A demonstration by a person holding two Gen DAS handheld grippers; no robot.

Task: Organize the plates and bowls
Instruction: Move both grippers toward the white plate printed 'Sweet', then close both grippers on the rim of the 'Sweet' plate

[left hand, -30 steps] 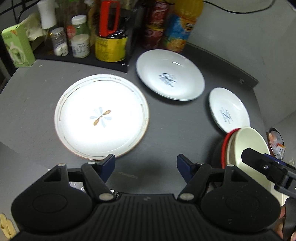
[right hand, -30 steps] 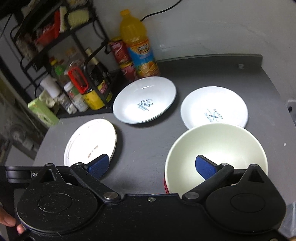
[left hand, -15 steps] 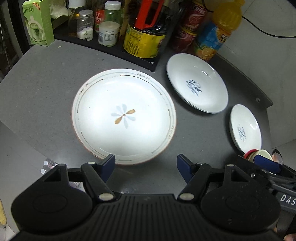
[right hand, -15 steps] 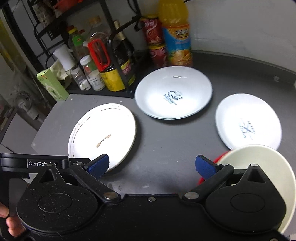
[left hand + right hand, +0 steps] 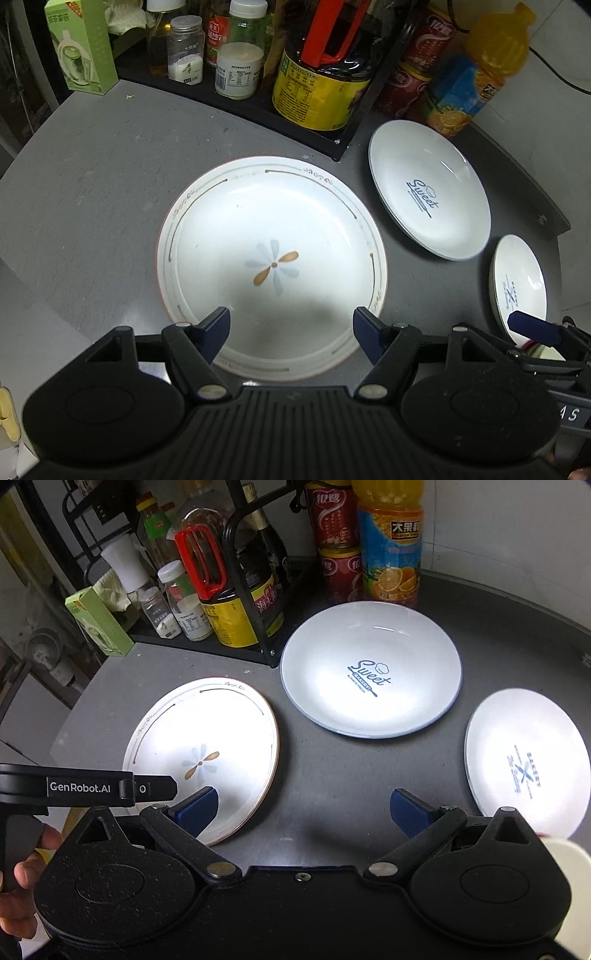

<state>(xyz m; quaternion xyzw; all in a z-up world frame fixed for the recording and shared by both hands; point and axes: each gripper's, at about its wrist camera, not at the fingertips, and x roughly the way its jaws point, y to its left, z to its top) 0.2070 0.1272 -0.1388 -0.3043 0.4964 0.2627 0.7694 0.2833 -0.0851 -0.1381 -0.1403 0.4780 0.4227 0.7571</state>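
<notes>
Fingers (image 5: 216, 326) of the left gripper (image 5: 291, 328) hover spread over the flower plate (image 5: 271, 264).

Both fisheye views are dim overall, with light falling from above onto the grey counter (image 5: 92, 177). Glare washes out the flower plate (image 5: 207, 753) and the small bakery plate (image 5: 528, 760) in the right wrist view. A soft shadow lies on the flower plate's near rim in the left wrist view. Straight edges bow toward the frame borders; the corners darken. Focus is sharp centrally.
</notes>
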